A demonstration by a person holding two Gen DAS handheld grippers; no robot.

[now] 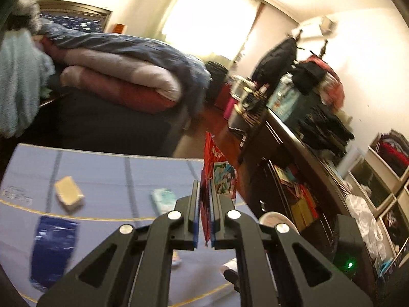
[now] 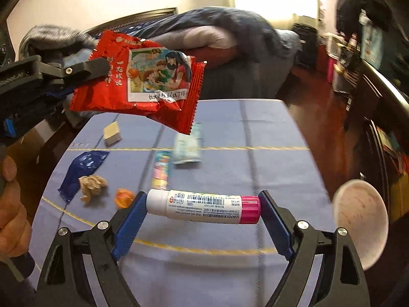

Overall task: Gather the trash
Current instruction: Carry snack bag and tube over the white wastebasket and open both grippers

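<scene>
My left gripper (image 1: 204, 186) is shut on a red snack wrapper (image 1: 214, 158), which sticks up between its fingers. In the right wrist view the same wrapper (image 2: 135, 84) hangs in the air above the table, pinched by the left gripper (image 2: 99, 64). My right gripper (image 2: 202, 197) holds a white tube with a pink cap (image 2: 204, 206) lengthwise, a pad pressing on each end, above the blue tablecloth (image 2: 268, 153). On the cloth lie a blue wrapper (image 2: 81, 171), crumpled brown paper (image 2: 92, 184), an orange scrap (image 2: 124, 197), a pale teal packet (image 2: 188, 145) and a beige block (image 2: 112, 130).
A pinkish round bowl (image 2: 360, 222) sits just off the table's right edge. A bed with piled quilts (image 1: 122, 76) stands behind the table. A dark desk and shelves (image 1: 294, 158) crowd the right side. A person's hand (image 2: 10, 204) grips the left tool.
</scene>
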